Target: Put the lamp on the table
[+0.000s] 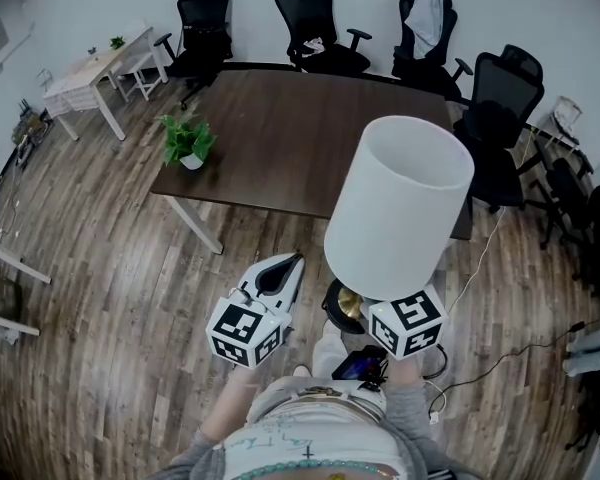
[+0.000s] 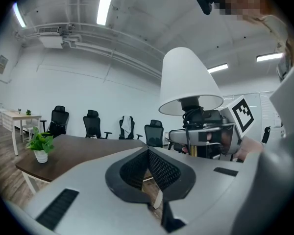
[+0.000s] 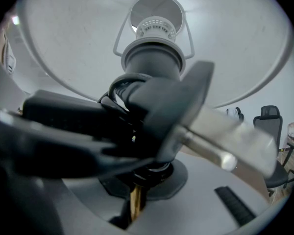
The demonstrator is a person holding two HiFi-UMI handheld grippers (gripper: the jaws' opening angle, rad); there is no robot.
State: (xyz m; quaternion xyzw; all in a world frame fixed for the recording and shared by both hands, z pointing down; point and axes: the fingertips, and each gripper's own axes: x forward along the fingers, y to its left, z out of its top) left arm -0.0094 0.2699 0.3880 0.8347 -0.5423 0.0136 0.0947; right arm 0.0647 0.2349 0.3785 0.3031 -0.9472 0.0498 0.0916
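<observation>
The lamp has a white drum shade [image 1: 400,206], a brass stem [image 3: 135,199] and a dark round base [image 1: 336,306]. It hangs upright above the wood floor, short of the dark brown table [image 1: 300,133]. My right gripper [image 3: 137,180] is shut on the stem just under the socket; in the head view only its marker cube [image 1: 408,324] shows below the shade. To the lamp's left, my left gripper [image 1: 291,261] is shut and empty, pointing at the table. In the left gripper view the lamp's shade [image 2: 188,80] rises at the right beyond my left gripper [image 2: 148,153].
A potted green plant [image 1: 187,144] stands on the table's near left corner. Black office chairs [image 1: 315,23] ring the far and right sides. A small light desk [image 1: 92,73] sits far left. Cables [image 1: 500,353] trail on the floor at the right.
</observation>
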